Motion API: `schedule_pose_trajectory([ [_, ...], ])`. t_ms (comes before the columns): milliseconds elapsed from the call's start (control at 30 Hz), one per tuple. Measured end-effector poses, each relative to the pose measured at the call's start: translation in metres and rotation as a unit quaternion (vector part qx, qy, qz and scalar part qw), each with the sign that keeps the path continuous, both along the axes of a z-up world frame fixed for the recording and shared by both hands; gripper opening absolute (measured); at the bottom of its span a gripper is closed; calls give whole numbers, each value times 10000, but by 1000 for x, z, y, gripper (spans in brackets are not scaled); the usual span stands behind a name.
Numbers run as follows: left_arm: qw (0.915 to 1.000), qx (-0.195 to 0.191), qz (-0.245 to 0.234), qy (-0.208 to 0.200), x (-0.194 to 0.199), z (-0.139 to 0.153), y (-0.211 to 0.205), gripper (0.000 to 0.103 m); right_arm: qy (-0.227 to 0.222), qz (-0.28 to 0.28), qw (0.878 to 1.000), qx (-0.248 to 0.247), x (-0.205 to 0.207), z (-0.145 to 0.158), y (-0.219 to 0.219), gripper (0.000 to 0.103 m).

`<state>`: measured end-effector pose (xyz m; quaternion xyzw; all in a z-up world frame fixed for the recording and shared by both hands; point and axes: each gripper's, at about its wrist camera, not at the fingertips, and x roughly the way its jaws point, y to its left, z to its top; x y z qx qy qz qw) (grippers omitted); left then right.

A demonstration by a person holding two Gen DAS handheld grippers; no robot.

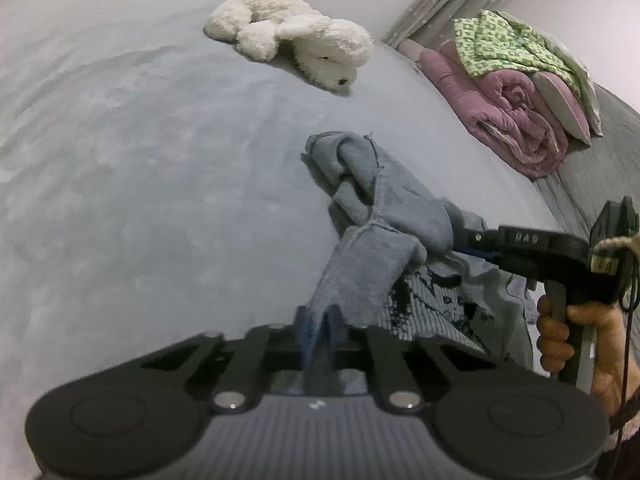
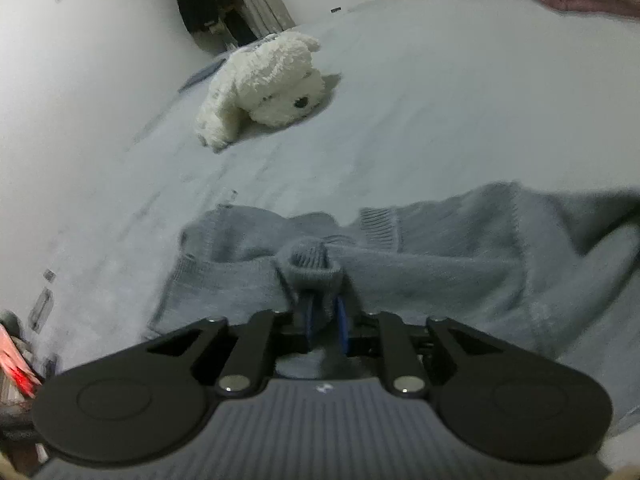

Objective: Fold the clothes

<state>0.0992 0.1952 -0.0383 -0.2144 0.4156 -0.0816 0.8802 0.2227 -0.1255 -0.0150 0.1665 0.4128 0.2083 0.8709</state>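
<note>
The bed (image 1: 120, 140), covered in a pale grey sheet, fills both views; a wide stretch of it lies bare to the left of the clothing and up toward the far wall, while its right edge is crowded by a rolled pink quilt (image 1: 516, 120) with a green patterned cloth (image 1: 504, 46) draped on top. A white plush dog (image 1: 296, 36) lies on the sheet beyond the clothing, well apart from it. The grey sweater (image 2: 440, 264) sits crumpled in the near middle of the bed, one ribbed cuff edge turned up, a dark print showing on its lower part in the left wrist view. The left gripper (image 1: 320, 320) has its fingers together, clamped on a fold of the sweater. The right gripper (image 2: 324, 312) has its fingers slightly apart with a ribbed fold between them; whether they press it I cannot tell. A hand (image 1: 572, 340) holds its handle
</note>
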Motion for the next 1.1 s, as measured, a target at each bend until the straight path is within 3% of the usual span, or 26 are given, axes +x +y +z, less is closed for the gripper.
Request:
schedule_pose_trajectory([
  [33, 10000, 25, 23, -20, -1, 1, 0, 5, 46, -22, 9999, 133, 1, 0, 0, 35],
  [133, 9999, 71, 124, -89, -4, 3, 1, 4, 129, -2, 9991, 403, 7, 1, 6, 37],
  [200, 9997, 77, 196, -130, -5, 4, 3, 4, 87, 50, 9991, 402, 9, 3, 15, 25],
  [233, 9995, 88, 245, -151, -6, 5, 4, 3, 13, 70, 9994, 336, 9, 7, 20, 8],
  [467, 9962, 275, 748, -344, -14, 13, 13, 3, -676, 243, 9964, 441, 15, 40, 58, 8],
  [733, 9864, 566, 1458, -507, -26, 18, 29, 3, -1187, 738, 9891, 462, 34, 71, 125, 8],
  [1100, 9752, 754, 2039, -410, -36, 19, 43, 3, -1513, 1409, 9779, 298, 62, 78, 225, 8],
])
